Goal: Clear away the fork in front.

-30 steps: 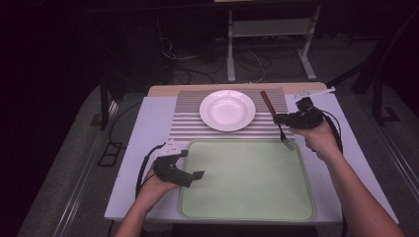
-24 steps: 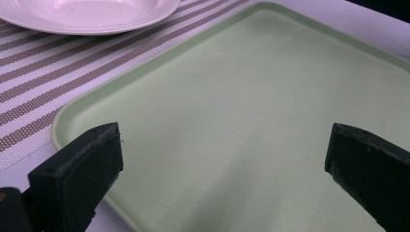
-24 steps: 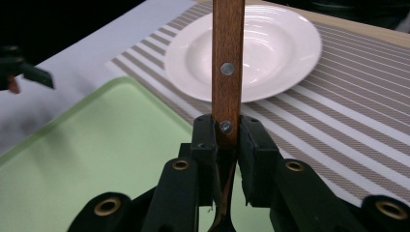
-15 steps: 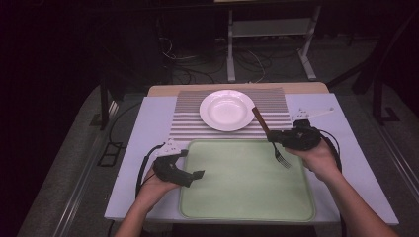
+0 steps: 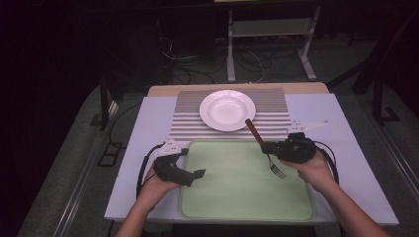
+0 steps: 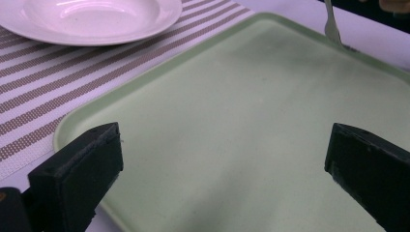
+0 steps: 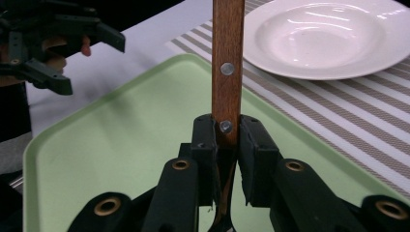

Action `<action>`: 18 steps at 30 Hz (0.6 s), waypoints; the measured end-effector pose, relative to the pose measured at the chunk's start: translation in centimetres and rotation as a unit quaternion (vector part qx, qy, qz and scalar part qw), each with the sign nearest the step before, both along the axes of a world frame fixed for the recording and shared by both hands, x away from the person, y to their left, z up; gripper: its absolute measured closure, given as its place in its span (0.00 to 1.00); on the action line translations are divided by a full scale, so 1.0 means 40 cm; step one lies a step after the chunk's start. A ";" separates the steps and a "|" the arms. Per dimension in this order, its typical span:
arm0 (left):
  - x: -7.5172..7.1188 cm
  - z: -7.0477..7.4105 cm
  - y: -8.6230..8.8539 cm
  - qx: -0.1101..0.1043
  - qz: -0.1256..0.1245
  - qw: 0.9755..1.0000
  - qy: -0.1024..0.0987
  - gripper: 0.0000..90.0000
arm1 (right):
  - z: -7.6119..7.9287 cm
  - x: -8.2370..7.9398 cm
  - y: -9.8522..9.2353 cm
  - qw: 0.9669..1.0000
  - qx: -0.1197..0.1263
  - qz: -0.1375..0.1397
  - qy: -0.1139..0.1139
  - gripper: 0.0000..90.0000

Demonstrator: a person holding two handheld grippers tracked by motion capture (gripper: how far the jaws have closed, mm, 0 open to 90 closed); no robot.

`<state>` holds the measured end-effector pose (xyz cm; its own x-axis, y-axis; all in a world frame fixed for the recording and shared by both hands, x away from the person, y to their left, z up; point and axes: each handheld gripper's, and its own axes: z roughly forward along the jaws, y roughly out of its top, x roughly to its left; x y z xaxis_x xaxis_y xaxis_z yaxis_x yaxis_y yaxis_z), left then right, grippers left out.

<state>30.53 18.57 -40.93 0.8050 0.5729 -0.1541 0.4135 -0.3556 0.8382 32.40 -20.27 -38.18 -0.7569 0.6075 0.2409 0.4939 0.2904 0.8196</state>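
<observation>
The table (image 5: 148, 128) has a white top and carries a striped placemat (image 5: 276, 106) at its far edge. Against the placemat's near edge lies a pale green tray (image 5: 237, 197), which reaches to the table's near edge.

A white plate (image 5: 227, 109) sits at the centre of the placemat, empty, its near rim close to the tray's far edge.

The left gripper (image 5: 190, 170) rests over the tray's left edge, towards its far left corner. Its jaws stand wide apart with nothing between them; the left gripper view shows bare tray surface in the gap.

The right gripper (image 5: 269, 148) is held over the tray's far right corner. Its jaws are clamped on a fork (image 5: 267, 150) at the lower end of the wooden handle, by a rivet, as the right gripper view confirms. The handle slants up towards the plate, crossing the tray's far edge over the placemat; the metal tines point down at the tray near its right edge. Whether the tines touch the tray cannot be determined.
</observation>
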 end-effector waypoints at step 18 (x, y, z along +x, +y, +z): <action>0.045 0.105 -0.070 -0.024 -0.005 0.999 -0.023 0.02 | -0.004 -0.004 0.032 1.000 0.007 0.016 -0.014 0.86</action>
<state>32.35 15.76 -36.71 0.8171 0.5582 -0.1442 0.3709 -0.3175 0.8727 32.24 -19.00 -38.35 -0.7825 0.5791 0.2287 0.4618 0.2934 0.8371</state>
